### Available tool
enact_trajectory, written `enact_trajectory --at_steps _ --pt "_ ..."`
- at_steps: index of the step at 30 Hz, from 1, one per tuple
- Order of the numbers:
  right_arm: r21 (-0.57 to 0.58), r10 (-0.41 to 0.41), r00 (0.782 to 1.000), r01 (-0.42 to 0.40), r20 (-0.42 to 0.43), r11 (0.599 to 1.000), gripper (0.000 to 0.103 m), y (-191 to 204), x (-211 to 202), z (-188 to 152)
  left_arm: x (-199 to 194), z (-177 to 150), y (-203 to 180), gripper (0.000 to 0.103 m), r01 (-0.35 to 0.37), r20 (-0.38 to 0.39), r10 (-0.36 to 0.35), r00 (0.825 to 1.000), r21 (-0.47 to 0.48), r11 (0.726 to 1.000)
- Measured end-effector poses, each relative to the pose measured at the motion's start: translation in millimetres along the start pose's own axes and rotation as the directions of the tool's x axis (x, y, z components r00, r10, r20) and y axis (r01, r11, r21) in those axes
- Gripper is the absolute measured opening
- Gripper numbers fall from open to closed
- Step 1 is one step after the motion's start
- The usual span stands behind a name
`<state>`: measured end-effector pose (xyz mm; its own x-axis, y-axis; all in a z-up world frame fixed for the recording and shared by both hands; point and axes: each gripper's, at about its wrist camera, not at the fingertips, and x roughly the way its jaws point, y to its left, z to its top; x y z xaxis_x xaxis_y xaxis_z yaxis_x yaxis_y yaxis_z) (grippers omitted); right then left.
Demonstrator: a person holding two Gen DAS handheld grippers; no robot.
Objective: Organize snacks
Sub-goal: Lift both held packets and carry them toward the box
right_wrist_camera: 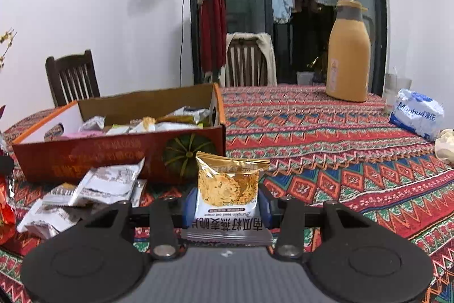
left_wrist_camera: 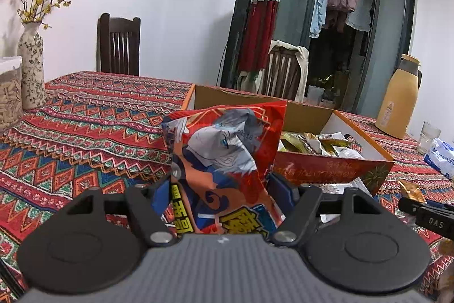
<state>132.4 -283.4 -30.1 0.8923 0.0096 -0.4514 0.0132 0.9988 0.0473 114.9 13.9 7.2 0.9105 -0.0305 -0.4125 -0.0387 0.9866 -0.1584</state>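
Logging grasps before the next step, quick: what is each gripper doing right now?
Left gripper: shut on the large red foil snack bag with a cartoon figure.
Right gripper: shut on the small gold-topped clear packet of oat crisp.

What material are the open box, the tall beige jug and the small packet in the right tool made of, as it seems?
Box: cardboard, seemingly; raw brown inside walls, printed red outside, thin folded edges.
Jug: probably matte plastic or coated metal; smooth, dull beige body, grey collar.
Packet: glossy plastic film, with crinkles, a serrated gold top edge and a clear window.
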Motion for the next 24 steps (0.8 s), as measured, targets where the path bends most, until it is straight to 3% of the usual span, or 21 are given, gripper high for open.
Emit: enact_trajectory --at_steps 11,24 --pt "-0.003 0.054 0.995 -0.054 0.084 0.999 0.042 5 -18 9 -24 30 -14 0.072 0.030 0.054 -0.032 0.998 0.023 0.999" --pt "-0.032 0.140 0.969 -0.136 0.204 0.990 0.042 27 -23 57 -27 85 -38 0.072 0.065 0.128 -0.069 0.989 0.034 0.997"
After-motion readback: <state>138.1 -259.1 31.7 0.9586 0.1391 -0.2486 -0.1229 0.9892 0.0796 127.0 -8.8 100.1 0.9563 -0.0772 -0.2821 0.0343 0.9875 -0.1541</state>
